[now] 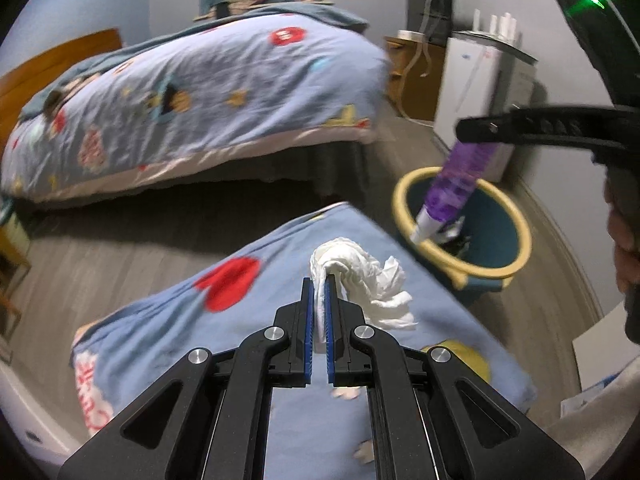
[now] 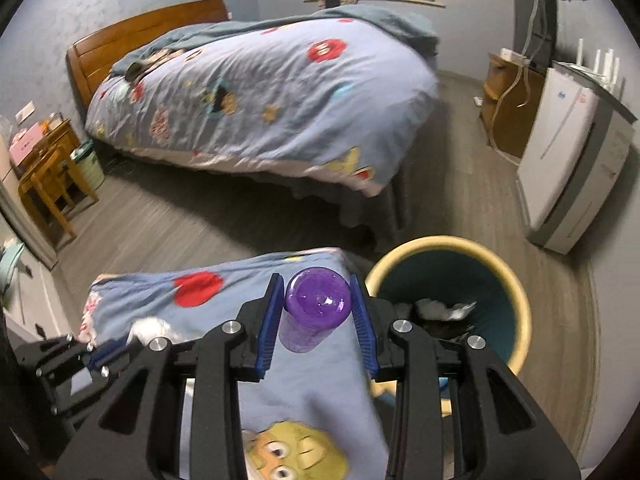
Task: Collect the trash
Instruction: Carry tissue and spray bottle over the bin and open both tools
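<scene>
Two tools (image 1: pixel 319 280) (image 2: pixel 317 284) clamp tissue (image 1: pixel 360 276) and purple bottle (image 2: pixel 316 312) between their pads.

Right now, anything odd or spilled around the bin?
Nothing spilled. Bin stands upright with trash inside. Left gripper pinches crumpled tissue; right gripper holds purple bottle. Both items hang over the blue bedding, not yet binned.

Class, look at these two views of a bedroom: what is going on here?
A person is collecting trash with two handheld grippers. The left gripper has its jaws shut on a crumpled white tissue above a blue patterned cover. The right gripper holds a purple translucent plastic bottle, which in the left view hangs cap-down over the yellow-rimmed teal waste bin. Some rubbish already lies inside the bin.
</scene>
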